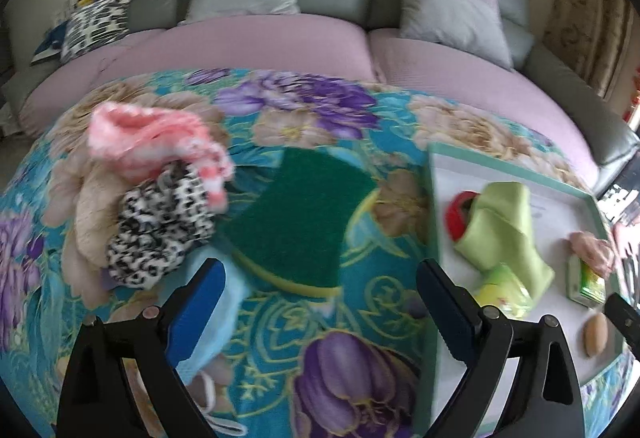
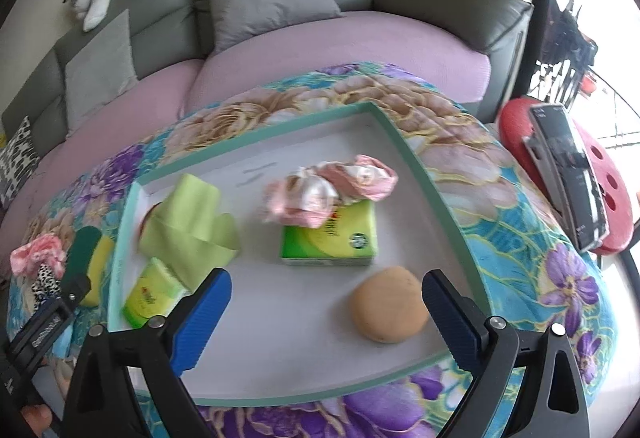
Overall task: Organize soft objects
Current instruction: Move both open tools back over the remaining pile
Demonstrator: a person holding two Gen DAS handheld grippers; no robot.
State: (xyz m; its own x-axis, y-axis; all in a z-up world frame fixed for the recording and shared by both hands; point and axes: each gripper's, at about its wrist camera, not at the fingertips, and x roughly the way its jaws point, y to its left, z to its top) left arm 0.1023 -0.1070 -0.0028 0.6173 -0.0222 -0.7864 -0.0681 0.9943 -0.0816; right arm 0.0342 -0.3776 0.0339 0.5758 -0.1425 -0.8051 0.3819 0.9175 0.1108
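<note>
Both tongs stand apart and empty: left gripper (image 1: 320,290) hovers over the green sponge (image 1: 298,222), right gripper (image 2: 326,298) over the tray (image 2: 256,126). We advise straddling the sponge's 2 edges squarely, clear of the scrunchies (image 1: 160,234) leftward.

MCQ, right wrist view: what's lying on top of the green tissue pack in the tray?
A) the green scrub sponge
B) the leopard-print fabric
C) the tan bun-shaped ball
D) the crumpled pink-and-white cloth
D: the crumpled pink-and-white cloth lies across the top of the green tissue pack inside the tray, while the tan ball sits apart, nearer the camera.
</note>
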